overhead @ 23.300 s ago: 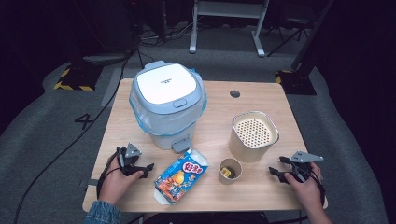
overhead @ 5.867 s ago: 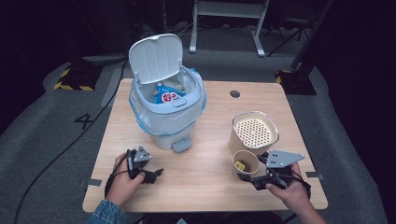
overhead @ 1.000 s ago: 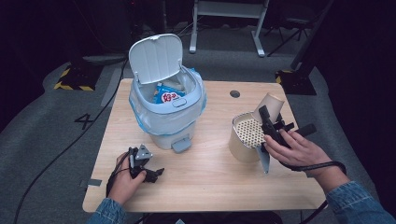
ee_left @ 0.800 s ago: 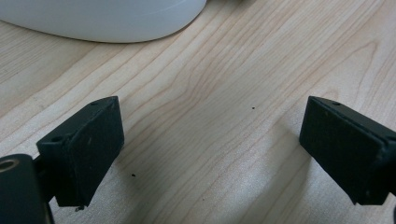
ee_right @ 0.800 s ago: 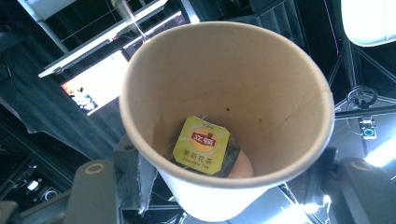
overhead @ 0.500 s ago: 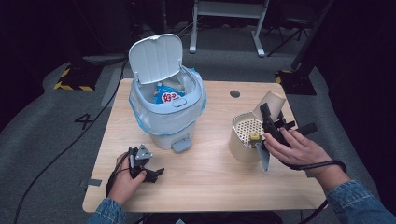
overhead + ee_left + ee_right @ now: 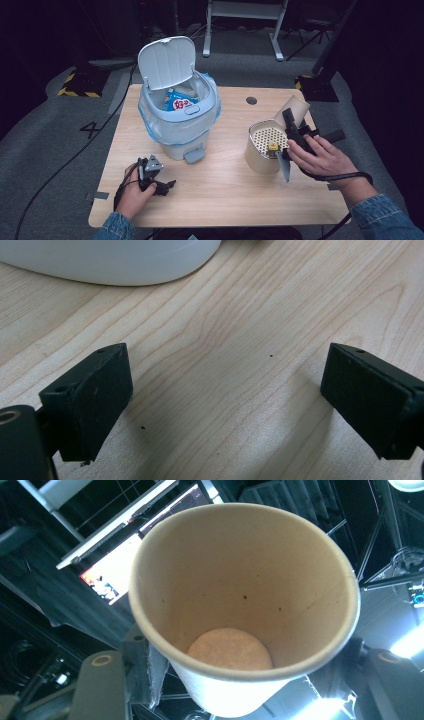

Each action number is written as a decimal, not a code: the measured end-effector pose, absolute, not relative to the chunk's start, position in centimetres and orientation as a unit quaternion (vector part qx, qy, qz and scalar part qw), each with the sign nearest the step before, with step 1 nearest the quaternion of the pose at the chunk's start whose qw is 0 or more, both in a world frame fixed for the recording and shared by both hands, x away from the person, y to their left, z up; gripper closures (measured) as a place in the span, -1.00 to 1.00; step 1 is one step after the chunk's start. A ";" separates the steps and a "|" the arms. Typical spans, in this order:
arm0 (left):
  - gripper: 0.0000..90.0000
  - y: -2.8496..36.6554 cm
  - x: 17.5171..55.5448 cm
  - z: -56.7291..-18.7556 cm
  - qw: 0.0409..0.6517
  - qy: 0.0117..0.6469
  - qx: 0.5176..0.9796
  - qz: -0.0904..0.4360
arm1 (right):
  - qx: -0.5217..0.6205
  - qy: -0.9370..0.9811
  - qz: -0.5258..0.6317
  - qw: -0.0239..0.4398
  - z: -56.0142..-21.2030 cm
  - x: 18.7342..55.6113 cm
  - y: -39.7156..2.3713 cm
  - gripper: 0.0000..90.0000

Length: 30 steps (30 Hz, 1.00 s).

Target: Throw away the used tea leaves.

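My right gripper point(image 7: 291, 119) is shut on a tan paper cup point(image 7: 296, 107), held tipped with its mouth toward a beige canister point(image 7: 260, 155) that has a perforated top. A small yellow piece point(image 7: 273, 147) lies on that perforated top. In the right gripper view the paper cup point(image 7: 245, 605) sits empty between the jaws of my right gripper point(image 7: 247, 672). My left gripper point(image 7: 167, 185) rests on the wooden table point(image 7: 220, 200) near the front left. In its own view the left gripper point(image 7: 225, 400) stands open over bare wood.
A white and blue pedal bin point(image 7: 177, 125) stands at the back left with its lid up. A blue snack bag point(image 7: 179, 102) lies inside it. The bin's base point(image 7: 115, 260) is just ahead of my left jaws. A cable hole point(image 7: 251, 100) marks the table's far edge.
The yellow piece has come to lie on the canister's perforated top, where none showed a second ago. The right hand and tipped cup have barely shifted. The left hand has kept still.
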<state>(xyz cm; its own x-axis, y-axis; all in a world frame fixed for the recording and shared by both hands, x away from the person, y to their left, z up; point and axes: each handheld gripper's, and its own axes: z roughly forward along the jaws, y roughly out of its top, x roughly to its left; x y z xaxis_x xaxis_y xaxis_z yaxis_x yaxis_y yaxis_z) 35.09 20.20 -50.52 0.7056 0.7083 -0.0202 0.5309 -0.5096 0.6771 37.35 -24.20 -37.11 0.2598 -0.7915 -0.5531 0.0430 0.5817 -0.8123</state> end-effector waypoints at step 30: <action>-0.85 20.2 35.1 -50.5 0.339 0.361 0.859 0.131 | -0.047 0.783 0.130 0.607 -31.0 39.1 -27.5 -0.28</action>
<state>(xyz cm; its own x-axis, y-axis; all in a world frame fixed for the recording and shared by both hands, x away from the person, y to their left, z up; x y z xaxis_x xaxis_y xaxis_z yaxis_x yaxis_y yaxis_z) 35.09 20.20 -50.52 0.7055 0.7085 -0.0204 0.5311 -0.5094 0.6771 39.05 -27.51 -31.01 -0.2595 0.0850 -0.9620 -0.2310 0.9617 0.1473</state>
